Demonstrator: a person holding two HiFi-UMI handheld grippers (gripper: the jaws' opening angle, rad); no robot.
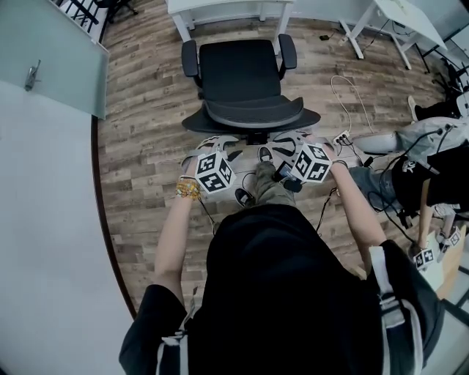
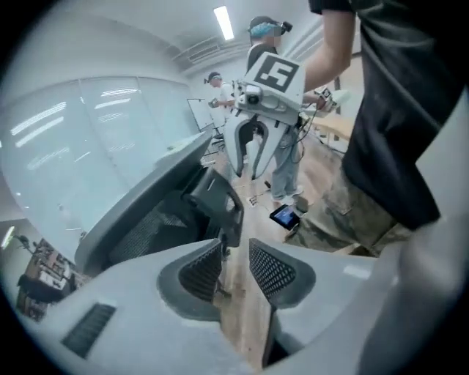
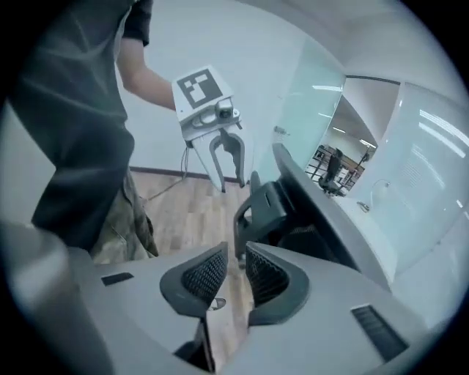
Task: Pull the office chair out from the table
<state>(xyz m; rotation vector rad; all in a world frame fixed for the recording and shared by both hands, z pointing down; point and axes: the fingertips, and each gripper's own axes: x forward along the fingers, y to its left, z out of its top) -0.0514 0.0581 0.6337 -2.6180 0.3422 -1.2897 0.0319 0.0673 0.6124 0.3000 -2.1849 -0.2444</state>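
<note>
The office chair point(image 1: 238, 69), with a black seat and a grey backrest point(image 1: 253, 113), stands facing the white table point(image 1: 227, 7), its seat front at the table's edge. Both my grippers hover just behind the backrest, touching nothing. My left gripper point(image 1: 220, 145) is open; in the left gripper view its jaws point(image 2: 234, 271) frame only bare wood floor, with the chair's armrest point(image 2: 216, 199) beyond them. My right gripper point(image 1: 289, 143) also stands open by a narrow gap point(image 3: 234, 275), empty, with the other armrest point(image 3: 264, 206) ahead of it.
A tablet point(image 2: 283, 215) lies lit on the floor by my feet. Cables and a power strip point(image 1: 343, 138) trail to the right, where a seated person point(image 1: 429, 143) is close by. A glass partition point(image 1: 44, 58) runs along the left. Another white table point(image 1: 399, 18) stands at far right.
</note>
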